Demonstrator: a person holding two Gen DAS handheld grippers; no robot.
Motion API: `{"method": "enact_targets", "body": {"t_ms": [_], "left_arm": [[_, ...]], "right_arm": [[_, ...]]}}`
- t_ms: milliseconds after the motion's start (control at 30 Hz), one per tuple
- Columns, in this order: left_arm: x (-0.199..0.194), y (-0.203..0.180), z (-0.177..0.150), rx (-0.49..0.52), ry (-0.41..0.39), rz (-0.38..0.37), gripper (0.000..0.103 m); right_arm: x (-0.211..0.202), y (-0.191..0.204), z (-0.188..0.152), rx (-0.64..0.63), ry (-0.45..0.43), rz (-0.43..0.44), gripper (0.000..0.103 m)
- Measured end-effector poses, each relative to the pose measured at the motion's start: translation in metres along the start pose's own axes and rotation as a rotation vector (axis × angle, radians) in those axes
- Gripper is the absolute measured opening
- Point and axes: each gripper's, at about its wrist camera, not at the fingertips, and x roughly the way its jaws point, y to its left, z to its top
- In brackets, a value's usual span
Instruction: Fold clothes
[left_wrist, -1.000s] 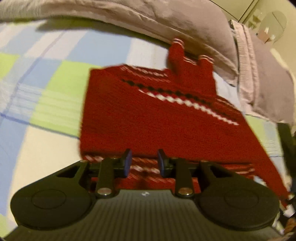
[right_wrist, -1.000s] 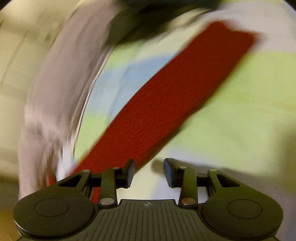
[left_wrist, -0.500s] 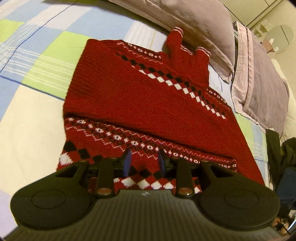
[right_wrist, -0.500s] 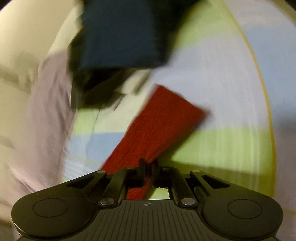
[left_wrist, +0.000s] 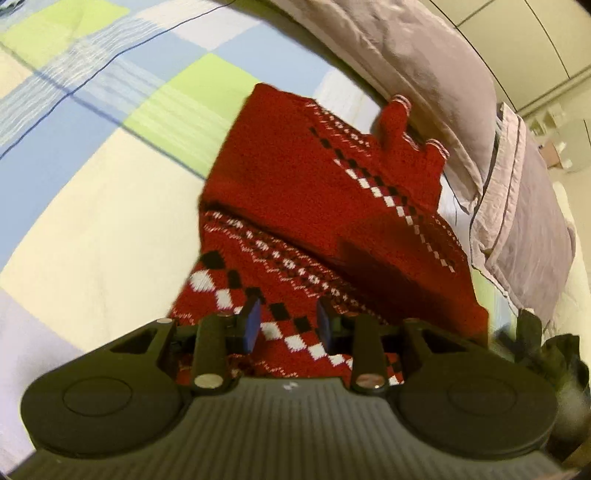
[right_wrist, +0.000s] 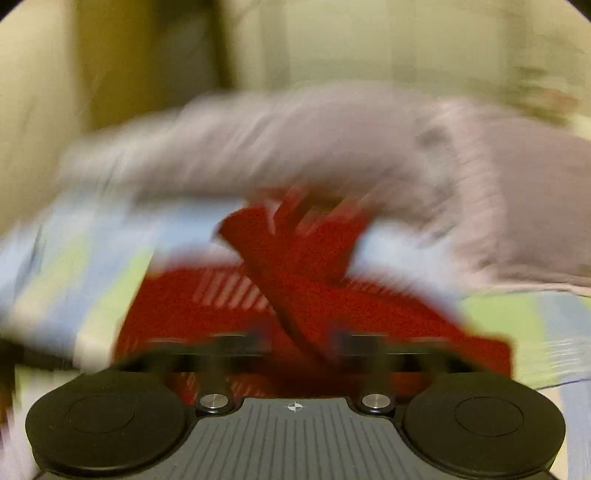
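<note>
A red knit sweater (left_wrist: 317, 192) with white and black diamond bands lies partly folded on the checked bedspread (left_wrist: 92, 206). My left gripper (left_wrist: 286, 325) is open, hovering over the sweater's patterned near edge. The right wrist view is heavily blurred. There the sweater (right_wrist: 207, 306) lies below a red sleeve (right_wrist: 288, 269) that runs up from my right gripper (right_wrist: 299, 339). The fingers look spread wide, and the blur hides whether they grip the sleeve.
Grey pillows (left_wrist: 417, 74) line the head of the bed beyond the sweater, also seen in the right wrist view (right_wrist: 332, 147). A dark pile of clothes (left_wrist: 554, 354) sits at the right edge. A cream wall (right_wrist: 332, 40) stands behind.
My right gripper, shut on the red sleeve half a second ago, has swung over the sweater toward the pillows. My left gripper has drawn back slightly and stays open.
</note>
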Motion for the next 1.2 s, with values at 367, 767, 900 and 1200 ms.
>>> {"method": "enact_targets", "body": {"t_ms": [367, 767, 900, 1200], "left_arm": [[0.051, -0.013, 0.006, -0.05, 0.03, -0.06, 0.04], [0.051, -0.068, 0.038, 0.22, -0.089, -0.164, 0.003], [0.003, -0.067, 0.075, 0.313, -0.304, -0.114, 0.003], [0.03, -0.024, 0.083, 0.304, -0.191, -0.006, 0.003]], "right_arm": [[0.01, -0.088, -0.087, 0.35, 0.317, -0.157, 0.077], [-0.001, -0.118, -0.102, 0.477, 0.288, -0.229, 0.077], [-0.003, -0.132, -0.092, 0.441, 0.248, -0.28, 0.077], [0.037, -0.125, -0.061, 0.246, 0.139, -0.23, 0.067]]}}
